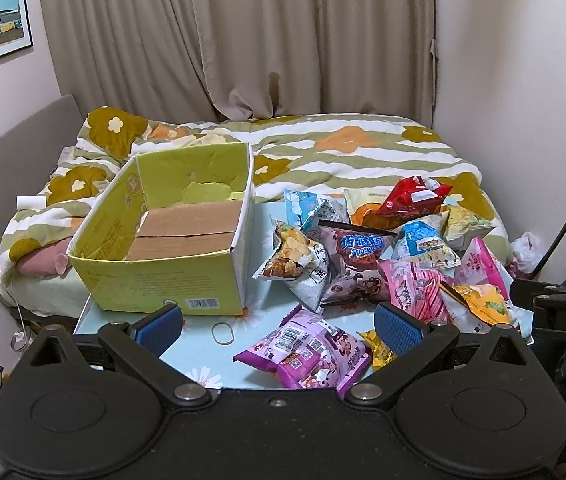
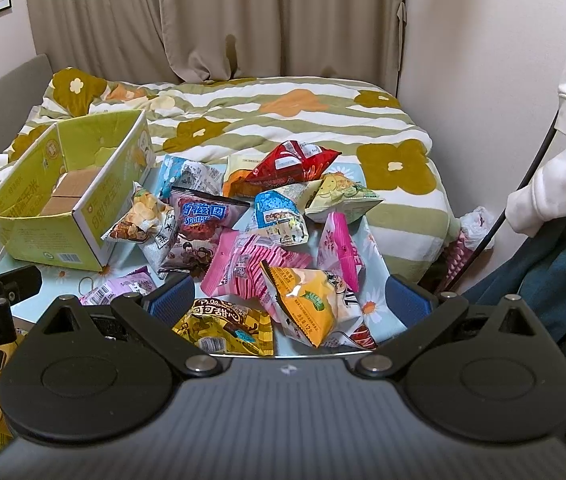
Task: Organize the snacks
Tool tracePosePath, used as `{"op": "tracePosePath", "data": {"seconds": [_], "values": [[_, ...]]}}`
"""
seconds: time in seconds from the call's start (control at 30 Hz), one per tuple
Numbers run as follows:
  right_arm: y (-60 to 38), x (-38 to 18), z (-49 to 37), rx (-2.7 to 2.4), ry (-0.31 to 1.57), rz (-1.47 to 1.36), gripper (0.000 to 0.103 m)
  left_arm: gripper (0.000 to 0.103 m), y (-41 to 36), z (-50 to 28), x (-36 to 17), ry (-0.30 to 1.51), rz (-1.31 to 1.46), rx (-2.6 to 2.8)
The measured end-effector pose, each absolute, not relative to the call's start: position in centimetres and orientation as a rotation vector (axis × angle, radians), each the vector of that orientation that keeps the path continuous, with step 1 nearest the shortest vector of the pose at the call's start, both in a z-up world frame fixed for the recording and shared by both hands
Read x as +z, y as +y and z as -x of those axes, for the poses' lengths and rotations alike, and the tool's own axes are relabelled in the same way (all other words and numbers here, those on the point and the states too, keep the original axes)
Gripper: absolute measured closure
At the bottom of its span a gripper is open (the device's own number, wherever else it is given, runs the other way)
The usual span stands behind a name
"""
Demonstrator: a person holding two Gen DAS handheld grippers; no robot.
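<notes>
An empty yellow-green cardboard box point(image 1: 171, 240) point(image 2: 63, 208) stands open on the left of a small light-blue table point(image 1: 203, 344). To its right lies a heap of several snack packets point(image 1: 395, 256) point(image 2: 267, 232): red, pink, blue, purple and yellow ones. A purple packet point(image 1: 307, 354) lies nearest, below my left gripper point(image 1: 279, 326), which is open and holds nothing. My right gripper point(image 2: 289, 304) is open too, above a yellow-orange packet point(image 2: 311, 308) and a brown-yellow packet point(image 2: 227, 330).
A rubber band point(image 1: 223, 333) lies on the table near the box. Behind the table is a bed with a flowered quilt point(image 1: 323, 148), then curtains. A person's white sleeve point(image 2: 563, 152) and a black cable point(image 2: 523, 184) are at the right.
</notes>
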State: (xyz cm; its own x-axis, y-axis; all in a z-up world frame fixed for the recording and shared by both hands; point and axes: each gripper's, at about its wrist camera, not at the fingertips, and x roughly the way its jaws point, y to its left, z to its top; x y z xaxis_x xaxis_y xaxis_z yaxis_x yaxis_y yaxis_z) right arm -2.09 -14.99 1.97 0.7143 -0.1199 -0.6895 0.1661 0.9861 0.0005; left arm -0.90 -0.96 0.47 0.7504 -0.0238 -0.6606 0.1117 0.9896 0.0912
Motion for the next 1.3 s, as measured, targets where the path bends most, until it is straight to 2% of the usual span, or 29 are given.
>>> {"op": "tracePosePath", "data": {"seconds": [1.3], "values": [[-14.1,1.7,1.4,-0.161,0.772,-0.070,0.000,0.000,0.3,0.1,0.1,0.741,-0.120,-0.066]]}}
